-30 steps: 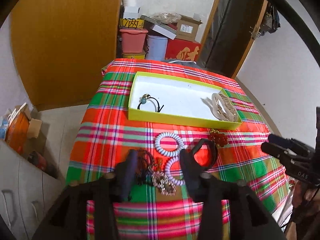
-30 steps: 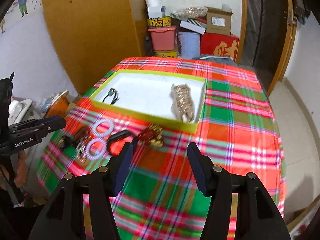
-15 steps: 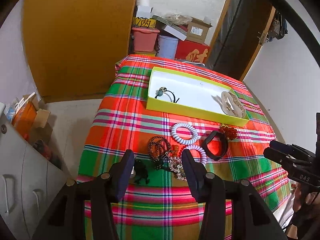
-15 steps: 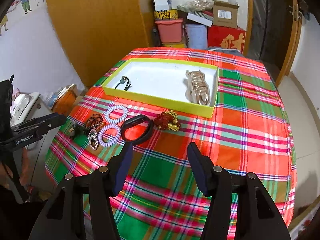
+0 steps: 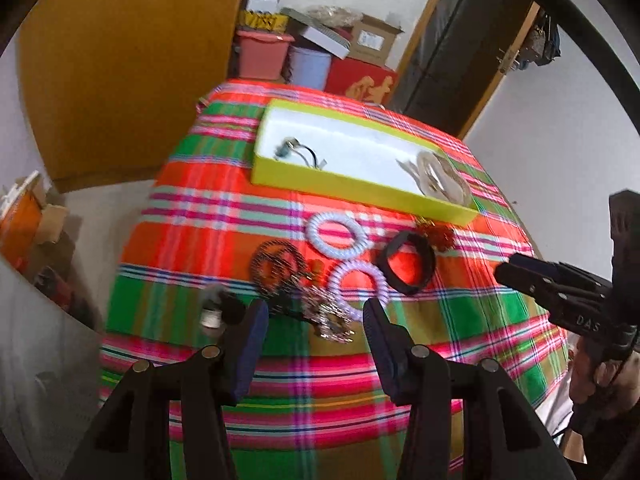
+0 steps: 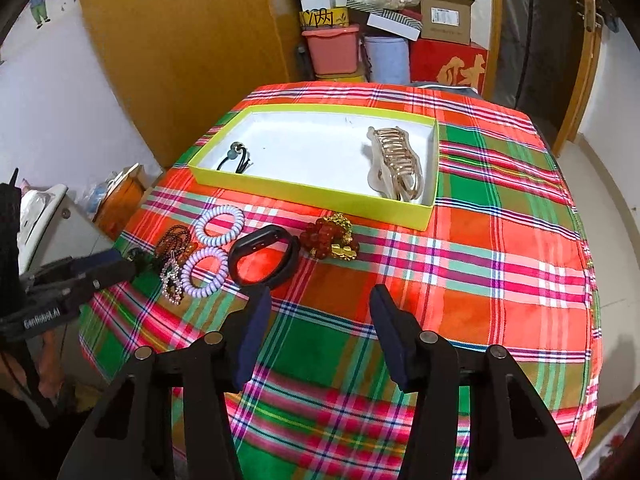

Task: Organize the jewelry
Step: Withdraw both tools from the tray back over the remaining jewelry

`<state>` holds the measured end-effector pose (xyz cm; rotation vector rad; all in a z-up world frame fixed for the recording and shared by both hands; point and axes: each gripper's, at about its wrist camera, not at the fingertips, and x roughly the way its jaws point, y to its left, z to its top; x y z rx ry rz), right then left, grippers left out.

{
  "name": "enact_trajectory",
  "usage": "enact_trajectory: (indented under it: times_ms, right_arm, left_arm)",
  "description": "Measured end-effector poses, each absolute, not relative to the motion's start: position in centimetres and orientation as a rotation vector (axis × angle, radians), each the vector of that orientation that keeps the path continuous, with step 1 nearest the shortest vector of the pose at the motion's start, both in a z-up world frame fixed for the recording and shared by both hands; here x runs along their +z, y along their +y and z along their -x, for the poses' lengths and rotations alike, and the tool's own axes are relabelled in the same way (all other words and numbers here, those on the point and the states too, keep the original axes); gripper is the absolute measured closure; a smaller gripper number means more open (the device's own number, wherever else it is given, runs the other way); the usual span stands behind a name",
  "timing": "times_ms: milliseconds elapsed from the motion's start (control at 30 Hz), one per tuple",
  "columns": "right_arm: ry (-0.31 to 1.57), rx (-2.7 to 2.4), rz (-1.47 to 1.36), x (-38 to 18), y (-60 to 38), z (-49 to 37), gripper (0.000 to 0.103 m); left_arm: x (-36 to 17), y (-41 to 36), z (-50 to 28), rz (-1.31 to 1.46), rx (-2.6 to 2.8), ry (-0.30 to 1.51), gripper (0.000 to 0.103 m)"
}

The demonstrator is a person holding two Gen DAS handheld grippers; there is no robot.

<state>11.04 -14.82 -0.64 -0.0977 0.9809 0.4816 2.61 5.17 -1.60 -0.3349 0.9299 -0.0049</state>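
Jewelry lies in a loose row on the plaid worktop, and going left to right the change starts with the left gripper: over the last second it has swung back and sunk toward the tangle of dark beads and the rhinestone piece, fingers spread and empty, which suggests that cluster is its next pick. Beside these sit the white coil band, the lilac coil band, the black wristband and the red-and-gold bead charm, all outside the box. Behind them the yellow-rimmed box holds only a black hair tie and a gold claw clip, so most sorting remains. The right gripper hovers low over bare cloth just right of the wristband, its fingers closing with nothing between them. Readable writing: "GenRobot.AI" on the left gripper body, "DAS" on the right one, and a gold character on the red carton.
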Motion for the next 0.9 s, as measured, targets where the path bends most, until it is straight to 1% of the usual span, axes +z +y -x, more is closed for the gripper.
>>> enact_trajectory:
  times_ms: [400,733,800,867,900]
  right_arm:
    - [0.999,0.472,0.094,-1.8,-14.9,-12.7,0.051]
    - [1.0,0.473,0.087,-2.4,-14.8,-13.9,0.051]
    - [0.999,0.473,0.09,-2.5,-14.6,-14.3,0.051]
    - [0.995,0.475,0.097,-2.7,-14.3,-14.7,0.051]
    - [0.993,0.478,0.102,-2.7,-14.1,-15.0,0.051]
  left_arm:
    - [-4.6,3.6,-4.8,0.441,-0.006,1.029,0.054]
    - [-4.9,3.1,-6.4,0.4,0.019,1.015,0.054]
    - [-4.9,3.0,-6.3,0.377,0.025,1.01,0.056]
    - [-4.9,3.0,-6.3,0.365,0.036,1.008,0.062]
    - [-4.9,3.0,-6.3,0.368,0.037,1.007,0.063]
